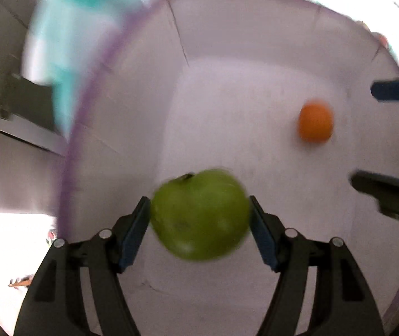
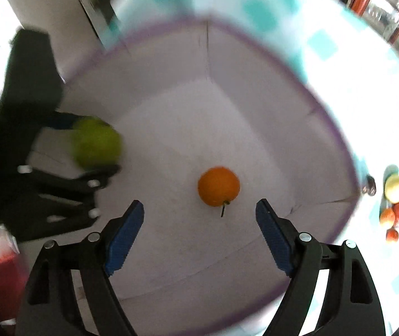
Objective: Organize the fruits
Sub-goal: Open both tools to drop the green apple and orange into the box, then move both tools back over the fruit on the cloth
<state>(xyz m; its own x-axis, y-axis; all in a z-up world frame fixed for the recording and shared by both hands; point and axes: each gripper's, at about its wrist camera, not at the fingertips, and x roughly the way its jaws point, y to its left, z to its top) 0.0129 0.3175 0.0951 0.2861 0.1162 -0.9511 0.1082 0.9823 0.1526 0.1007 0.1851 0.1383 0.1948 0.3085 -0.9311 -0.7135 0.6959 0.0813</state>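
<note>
Right tool [image 2: 199,212] view alone shows fruits [image 2: 394,205] outside.

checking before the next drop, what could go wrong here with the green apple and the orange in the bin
1. The left claw holds the green apple above the bin floor; released here, it may roll into the orange.
2. The open right claw hangs over the orange and could knock it.
3. Both claws crowd the bin and could collide.

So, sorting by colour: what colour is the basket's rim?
Purple rim, clearest in the right wrist view.
</note>
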